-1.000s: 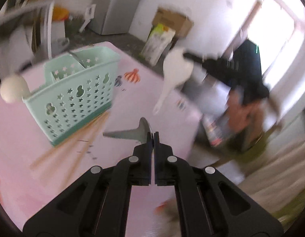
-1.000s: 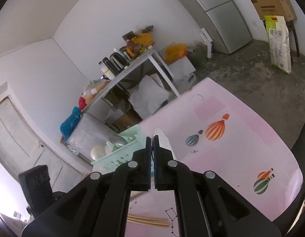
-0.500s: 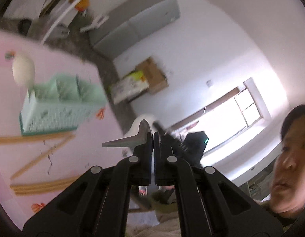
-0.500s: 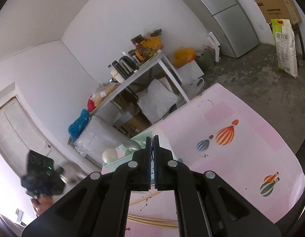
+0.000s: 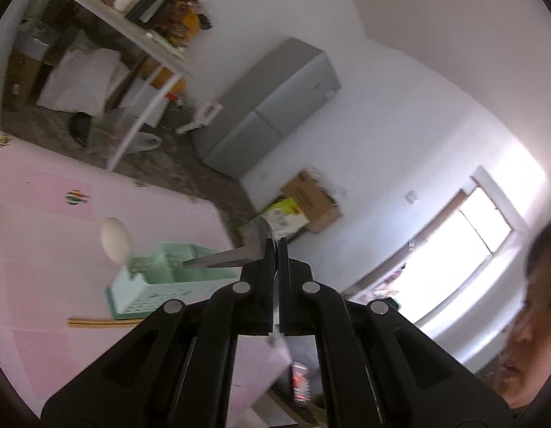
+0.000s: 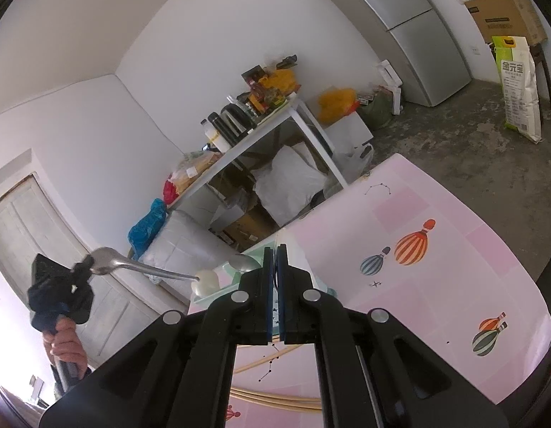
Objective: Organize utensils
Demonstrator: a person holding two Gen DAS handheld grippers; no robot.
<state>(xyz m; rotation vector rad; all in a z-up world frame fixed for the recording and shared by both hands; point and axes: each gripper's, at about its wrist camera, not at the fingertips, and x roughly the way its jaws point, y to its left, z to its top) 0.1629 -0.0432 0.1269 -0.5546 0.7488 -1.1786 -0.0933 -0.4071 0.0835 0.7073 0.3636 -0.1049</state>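
Item 1, left gripper (image 5: 276,249): clenched on a metal spoon (image 5: 236,255). The bowl end is pinched between the pads, and the handle is seen projecting sideways toward the caddy. In the right wrist view the same spoon (image 6: 133,265) is seen held aloft, well above the surface, by the left gripper (image 6: 85,267), whose grip is wrapped by the person's hand (image 6: 67,344).

Item 2, right gripper (image 6: 275,267): closed. A pale object is glimpsed in the narrow slit and ahead of the pads, but whether it is held cannot be told.

Item 3, mint-green caddy (image 5: 161,281): perforated and divided into compartments, standing on the pink surface (image 5: 44,249). A white spoon (image 5: 115,240) is lodged upright at one end. In the right wrist view a second metal spoon bowl (image 6: 245,262) is seen rising from the caddy (image 6: 222,289) beside the white spoon (image 6: 206,280).

Item 4, chopsticks (image 5: 104,321): wooden, lying flat on the surface just beside the caddy's base. More chopsticks (image 6: 275,399) are seen lying near the bottom of the right wrist view.

Status: judged partly done. Two utensils are stowed; one spoon is carried but not yet placed. The chopsticks remain to be collected and stood in a compartment. The carried spoon is judged to need turning handle-down over the caddy before release.
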